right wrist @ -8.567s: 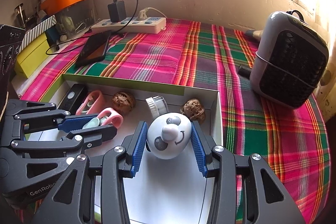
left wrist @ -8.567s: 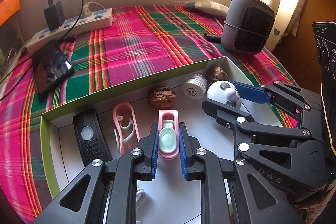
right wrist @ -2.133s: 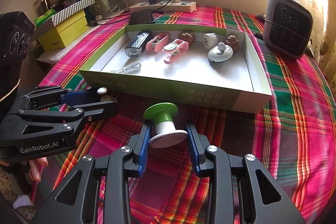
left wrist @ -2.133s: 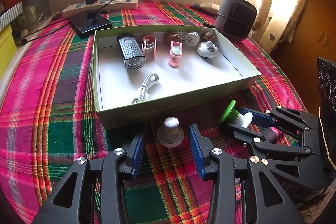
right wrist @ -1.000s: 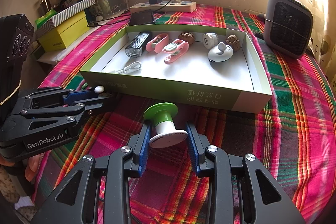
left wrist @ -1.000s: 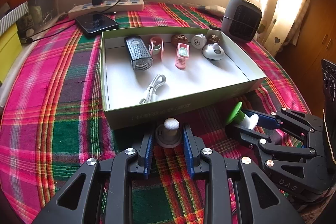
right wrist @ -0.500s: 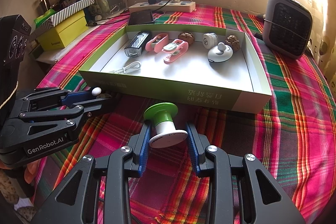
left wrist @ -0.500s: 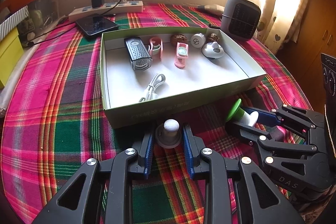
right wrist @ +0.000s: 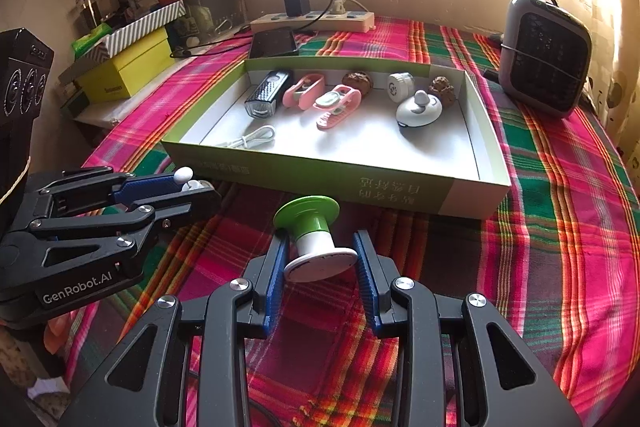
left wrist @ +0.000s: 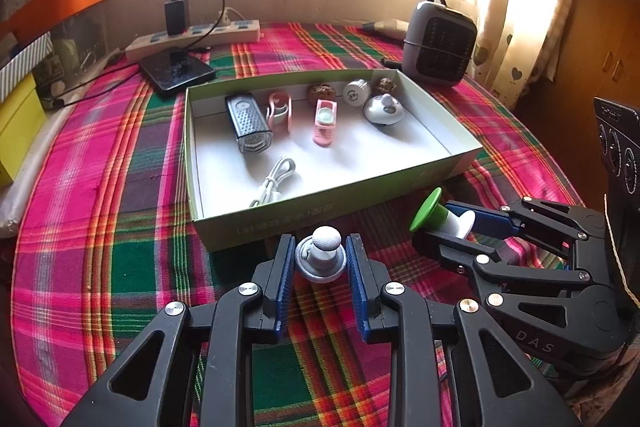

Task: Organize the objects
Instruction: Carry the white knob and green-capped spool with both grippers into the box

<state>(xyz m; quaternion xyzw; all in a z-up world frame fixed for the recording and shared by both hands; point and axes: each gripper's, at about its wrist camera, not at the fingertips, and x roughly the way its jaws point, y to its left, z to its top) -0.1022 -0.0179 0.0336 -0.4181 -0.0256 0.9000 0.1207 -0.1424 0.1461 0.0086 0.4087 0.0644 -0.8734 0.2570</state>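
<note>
Left gripper (left wrist: 320, 261) pinching small grey knob toy (left wrist: 321, 254) – just in front of green box (left wrist: 304, 219), above plaid cloth (left wrist: 100, 227). Right gripper (right wrist: 320, 261) squeezing green-and-white spool (right wrist: 314, 235) by white end – green end tipped toward box. Inside box: black light (left wrist: 247, 121), pink clips (left wrist: 324, 121), white cable (left wrist: 274, 179), round white toy (left wrist: 382, 109).

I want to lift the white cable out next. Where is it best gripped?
Grip the coiled white cable across its bundled middle, coming straight down from above. It lies flat on the floor of the box close to the near wall, so a low approach from this side looks blocked.
</note>
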